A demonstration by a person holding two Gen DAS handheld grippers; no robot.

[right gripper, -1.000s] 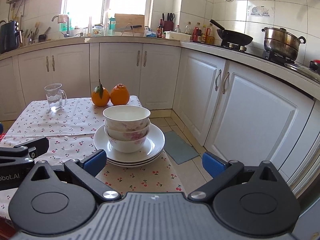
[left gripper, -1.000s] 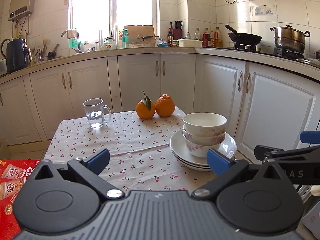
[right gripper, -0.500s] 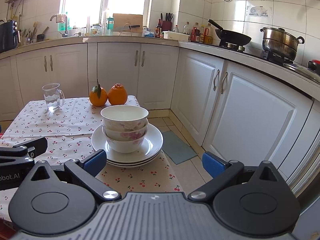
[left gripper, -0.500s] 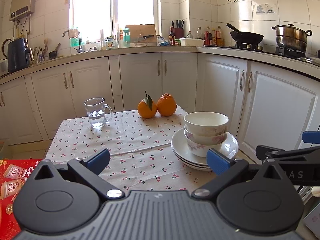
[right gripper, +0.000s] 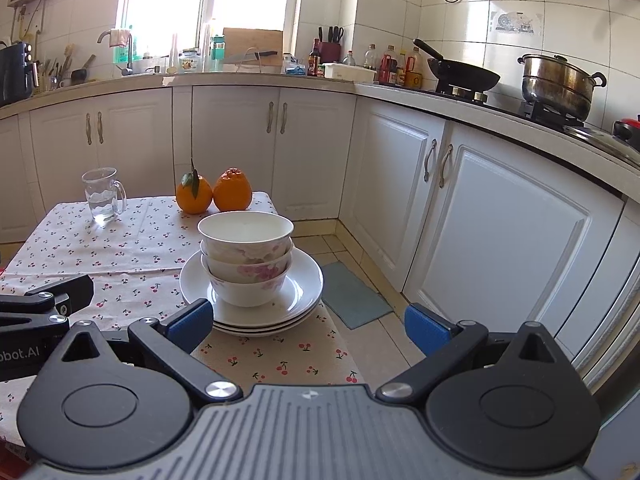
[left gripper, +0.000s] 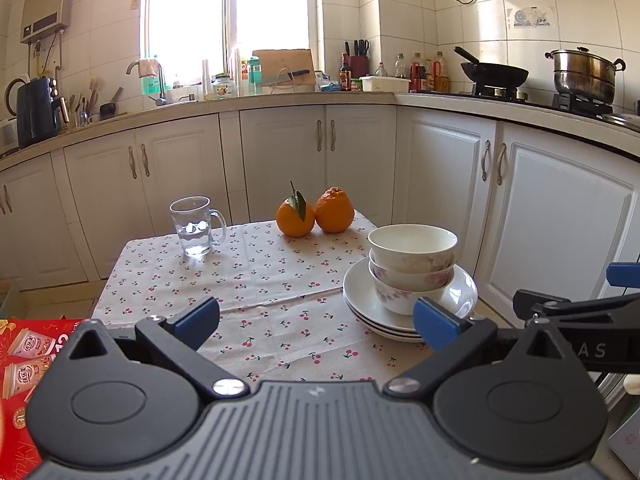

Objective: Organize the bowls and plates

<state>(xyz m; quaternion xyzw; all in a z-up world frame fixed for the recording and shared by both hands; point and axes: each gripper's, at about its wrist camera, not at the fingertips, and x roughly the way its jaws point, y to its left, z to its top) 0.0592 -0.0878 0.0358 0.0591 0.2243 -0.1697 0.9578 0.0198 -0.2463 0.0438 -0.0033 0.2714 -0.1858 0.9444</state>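
Three white bowls with pink flowers (left gripper: pixel 412 268) (right gripper: pixel 246 258) sit nested upright on a stack of white plates (left gripper: pixel 360 300) (right gripper: pixel 308 284) at the right side of the cherry-print table (left gripper: pixel 272 280) (right gripper: pixel 120 256). My left gripper (left gripper: pixel 318 322) is open, near the table's front edge, left of and nearer than the stack, with nothing between its fingers. My right gripper (right gripper: pixel 306 326) is open too, just in front of the plates and slightly right of them. Each gripper shows at the edge of the other's view.
A glass mug with water (left gripper: pixel 196 226) (right gripper: pixel 102 196) stands at the far left of the table, two oranges (left gripper: pixel 314 216) (right gripper: pixel 214 194) at the far middle. A red box (left gripper: pixel 24 356) lies at the left. White cabinets (right gripper: pixel 500 216) run behind and right; a floor mat (right gripper: pixel 352 296) lies beside the table.
Both views have shifted slightly, the stack of bowls and plates sitting a little lower and nearer. Both grippers stay open; nothing on the table has moved.
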